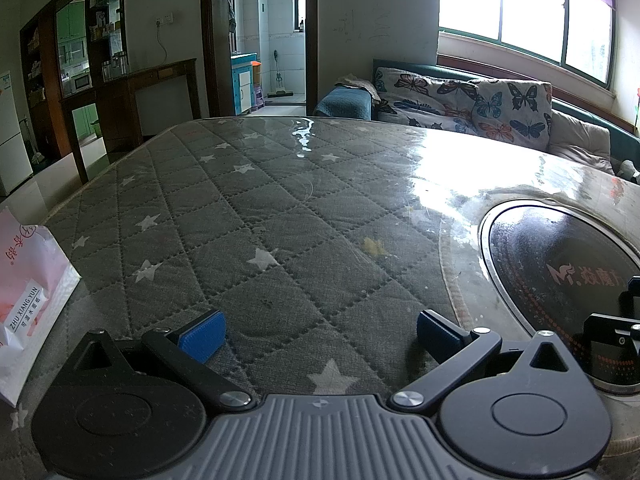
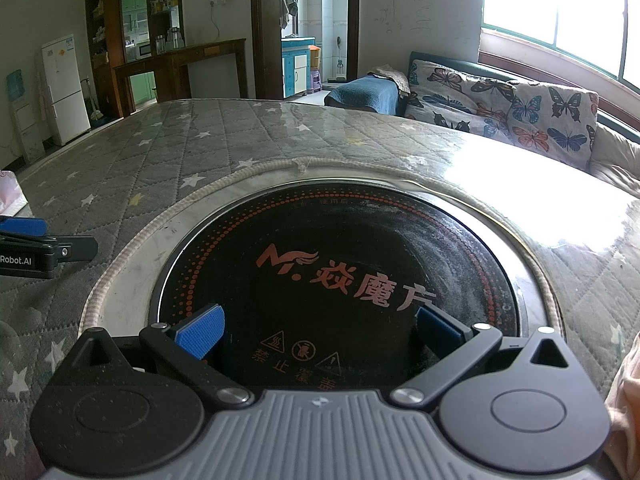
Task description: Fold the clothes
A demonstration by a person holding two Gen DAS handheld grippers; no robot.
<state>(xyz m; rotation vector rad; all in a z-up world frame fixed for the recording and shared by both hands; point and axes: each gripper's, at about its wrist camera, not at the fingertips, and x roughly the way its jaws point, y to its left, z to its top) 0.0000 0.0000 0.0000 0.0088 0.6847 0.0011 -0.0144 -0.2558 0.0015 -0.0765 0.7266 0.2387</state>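
Both claws tilt downward over the counter (image 1: 280, 208), released and empty: the left claw (image 1: 320, 336) above the quilted cover, the right claw (image 2: 320, 332) above the black round plate (image 2: 340, 264). A peach cloth (image 2: 626, 392) shows at the counter's right edge.

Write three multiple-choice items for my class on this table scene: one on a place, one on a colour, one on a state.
1. Where is the round black glass cooktop?
A. On the sofa
B. Set into the table, ringed by the grey star-patterned quilted cover
C. On the floor

2. What colour are the pads on the right hand-held gripper?
A. Blue
B. Red
C. Yellow

3. How do the jaws of the left hand-held gripper stand?
A. Shut on cloth
B. Shut, empty
C. Open, empty

Answers: 1 B, the cover's cut edge circles it; 2 A, both pads show blue; 3 C, only the cover shows between the spread pads.
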